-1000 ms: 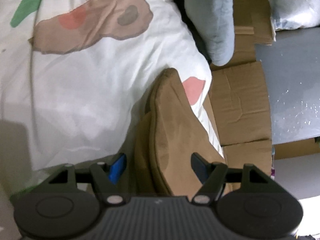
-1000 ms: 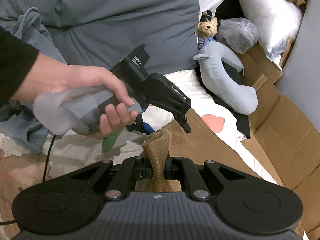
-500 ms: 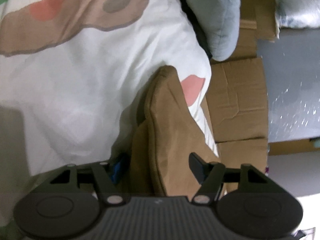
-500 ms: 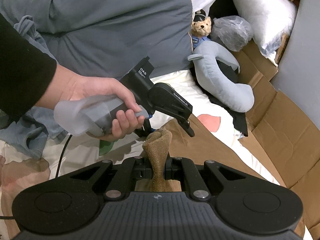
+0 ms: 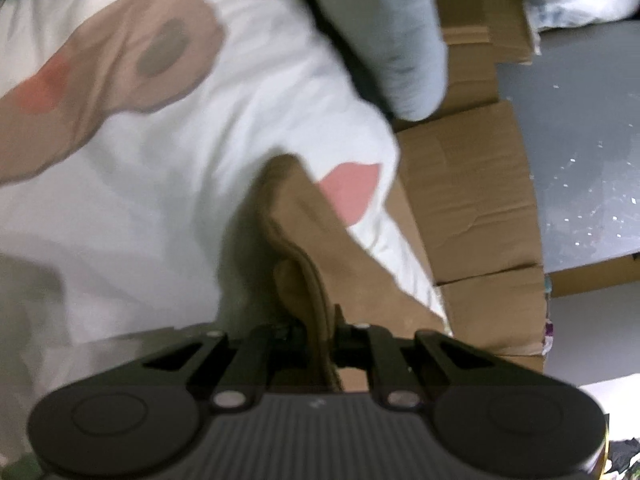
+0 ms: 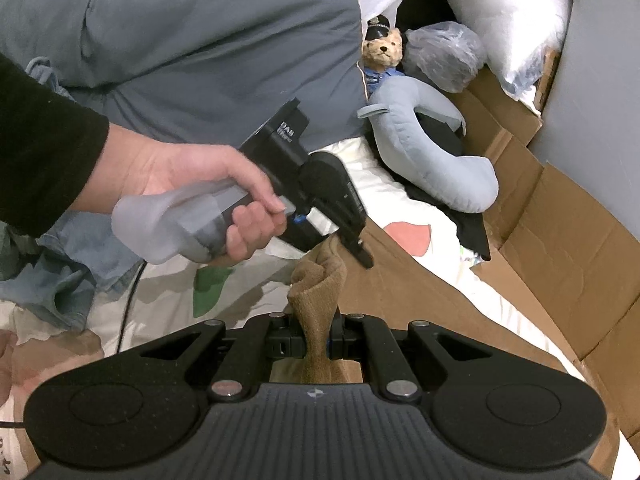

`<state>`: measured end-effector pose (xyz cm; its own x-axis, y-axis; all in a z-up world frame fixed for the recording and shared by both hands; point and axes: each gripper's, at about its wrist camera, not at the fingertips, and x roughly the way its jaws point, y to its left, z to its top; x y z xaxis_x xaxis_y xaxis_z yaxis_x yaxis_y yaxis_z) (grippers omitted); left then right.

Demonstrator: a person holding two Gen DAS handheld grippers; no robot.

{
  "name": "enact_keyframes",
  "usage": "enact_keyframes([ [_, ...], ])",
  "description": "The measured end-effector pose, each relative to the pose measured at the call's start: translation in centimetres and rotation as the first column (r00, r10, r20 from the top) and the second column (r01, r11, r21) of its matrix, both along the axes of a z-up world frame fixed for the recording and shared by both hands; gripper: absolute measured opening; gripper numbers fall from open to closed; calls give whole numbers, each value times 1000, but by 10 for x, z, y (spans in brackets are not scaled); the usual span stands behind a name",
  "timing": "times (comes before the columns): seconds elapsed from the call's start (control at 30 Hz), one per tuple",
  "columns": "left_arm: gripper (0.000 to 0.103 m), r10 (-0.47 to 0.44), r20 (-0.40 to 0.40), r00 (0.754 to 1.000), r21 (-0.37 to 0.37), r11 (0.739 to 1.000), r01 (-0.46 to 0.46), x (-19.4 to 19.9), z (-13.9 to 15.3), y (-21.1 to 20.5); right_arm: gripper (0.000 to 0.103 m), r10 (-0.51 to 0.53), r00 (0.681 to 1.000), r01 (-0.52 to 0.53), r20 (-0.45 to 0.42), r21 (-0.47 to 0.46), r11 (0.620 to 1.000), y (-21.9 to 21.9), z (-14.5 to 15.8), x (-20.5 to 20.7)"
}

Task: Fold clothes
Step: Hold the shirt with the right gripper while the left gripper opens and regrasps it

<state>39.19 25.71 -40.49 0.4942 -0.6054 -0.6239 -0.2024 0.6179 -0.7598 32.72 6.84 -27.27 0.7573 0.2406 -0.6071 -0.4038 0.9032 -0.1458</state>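
A brown garment (image 6: pixel 320 284) lies on the white printed bedsheet (image 5: pixel 160 160), its end bunched upward. My right gripper (image 6: pixel 316 340) is shut on that bunched fold. In the left wrist view the same brown garment (image 5: pixel 304 232) runs as a folded ridge into my left gripper (image 5: pixel 320 332), whose jaws are closing with the cloth pinched between them. In the right wrist view a person's hand (image 6: pixel 208 184) holds the left gripper (image 6: pixel 344 246) at the top of the bunch, just beyond my right fingers.
A blue-grey neck pillow (image 6: pixel 432 160) and a teddy bear (image 6: pixel 384 52) lie at the back. Flattened cardboard (image 6: pixel 560 240) lines the bed's right side. A grey duvet (image 6: pixel 200 40) fills the far side, and blue denim clothes (image 6: pixel 60 272) are heaped at the left.
My left gripper's jaws, wide apart around the brown garment before, have come together on its folded edge. The right gripper keeps its grip on the bunch.
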Motion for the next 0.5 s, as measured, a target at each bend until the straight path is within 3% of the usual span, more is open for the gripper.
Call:
enact_keyframes([
  [0.3, 9, -27, 84, 996, 59, 998, 23, 7, 49, -30, 6, -50, 999, 51, -8, 109, 993, -26, 19, -5],
  [0.5, 9, -37, 105, 994, 95, 995, 27, 9, 68, -47, 6, -108, 993, 118, -56, 234, 965, -55, 28, -6],
])
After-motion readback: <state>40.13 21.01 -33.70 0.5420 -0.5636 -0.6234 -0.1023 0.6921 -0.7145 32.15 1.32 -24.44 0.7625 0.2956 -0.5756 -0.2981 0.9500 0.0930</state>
